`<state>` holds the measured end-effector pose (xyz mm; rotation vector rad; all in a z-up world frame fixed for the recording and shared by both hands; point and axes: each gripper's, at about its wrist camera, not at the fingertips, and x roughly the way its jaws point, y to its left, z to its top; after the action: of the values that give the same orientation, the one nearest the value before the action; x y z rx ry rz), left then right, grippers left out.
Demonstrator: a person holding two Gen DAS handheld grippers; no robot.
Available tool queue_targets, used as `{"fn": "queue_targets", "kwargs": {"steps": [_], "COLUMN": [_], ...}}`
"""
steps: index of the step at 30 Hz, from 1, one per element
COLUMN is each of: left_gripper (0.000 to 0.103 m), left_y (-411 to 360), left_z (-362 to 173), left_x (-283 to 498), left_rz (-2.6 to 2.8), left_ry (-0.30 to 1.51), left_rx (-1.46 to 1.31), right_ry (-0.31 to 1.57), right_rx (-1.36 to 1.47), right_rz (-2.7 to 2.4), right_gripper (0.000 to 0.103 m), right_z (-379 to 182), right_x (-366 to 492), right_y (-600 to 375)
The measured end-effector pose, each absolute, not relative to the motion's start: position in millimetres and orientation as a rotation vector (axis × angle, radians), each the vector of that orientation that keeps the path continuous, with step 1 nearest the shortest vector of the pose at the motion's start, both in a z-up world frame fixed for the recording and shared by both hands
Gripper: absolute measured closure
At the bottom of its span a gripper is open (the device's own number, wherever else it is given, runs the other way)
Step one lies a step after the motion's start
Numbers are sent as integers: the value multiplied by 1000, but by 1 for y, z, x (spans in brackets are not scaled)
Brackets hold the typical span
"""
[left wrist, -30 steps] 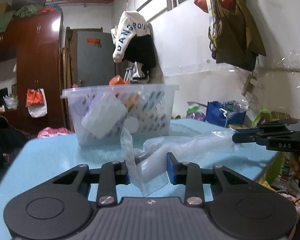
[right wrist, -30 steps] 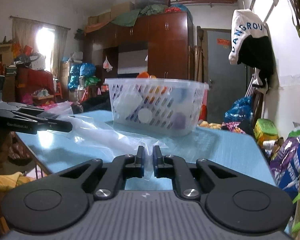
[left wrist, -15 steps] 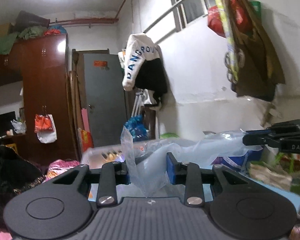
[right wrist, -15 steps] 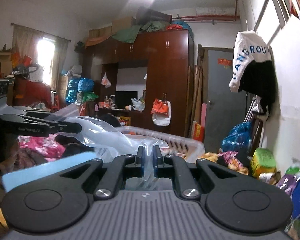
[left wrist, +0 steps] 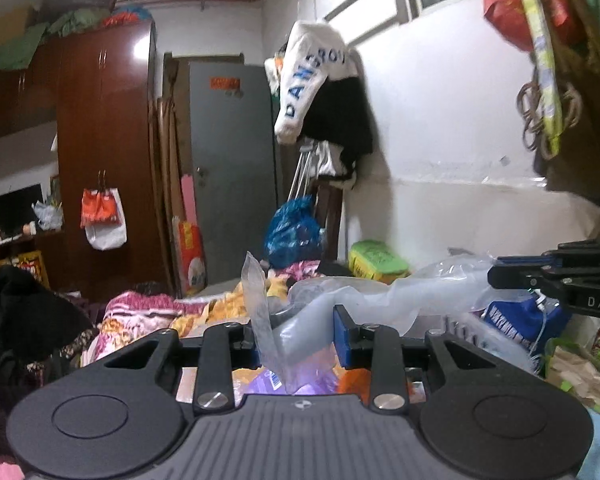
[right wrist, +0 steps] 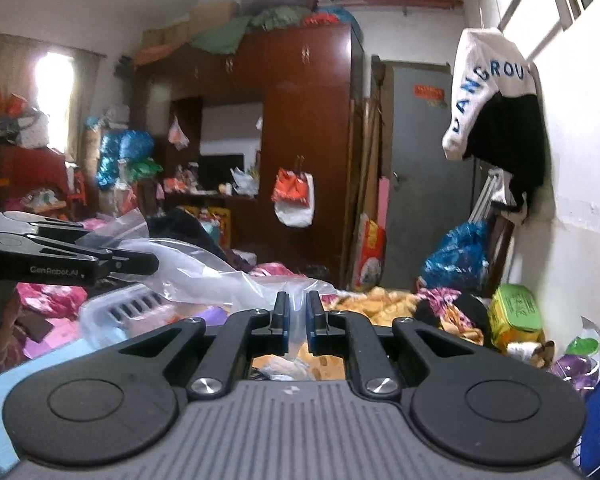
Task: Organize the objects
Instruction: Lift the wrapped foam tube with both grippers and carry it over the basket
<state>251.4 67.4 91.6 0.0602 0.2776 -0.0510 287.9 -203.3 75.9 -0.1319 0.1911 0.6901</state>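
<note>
Background: dark red wooden wardrobe, grey metal door, white lettered garment hanging on wall, blue plastic sack on floor.

The clear bag was thin, glossy plastic film, crumpled and translucent, and the basket below it was milky, slotted plastic. Both grippers were matt black plastic with bright metal screw heads and ribbed grey bodies. The wardrobe was dark red wood with a glossy lacquer.
</note>
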Motion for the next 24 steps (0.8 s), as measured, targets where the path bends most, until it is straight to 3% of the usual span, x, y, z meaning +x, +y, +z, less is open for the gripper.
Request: {"fn": "queue_targets", "kwargs": {"steps": [20, 21, 23, 24], "left_gripper": [64, 62, 47, 29], "left_y": [82, 83, 84, 84], "left_z": [69, 69, 69, 69], "left_x": [278, 279, 279, 279], "left_rz": [-19, -18, -16, -7], "left_ry": [320, 324, 326, 322], "left_rx": [28, 25, 19, 26], "right_ry": [277, 275, 269, 270], "right_rx": [-165, -166, -153, -146], "right_rz": [658, 656, 644, 638], "right_gripper": [93, 92, 86, 84], "right_z": [71, 74, 74, 75], "right_x": [305, 309, 310, 312], "right_y": [-186, -187, -189, -191]}}
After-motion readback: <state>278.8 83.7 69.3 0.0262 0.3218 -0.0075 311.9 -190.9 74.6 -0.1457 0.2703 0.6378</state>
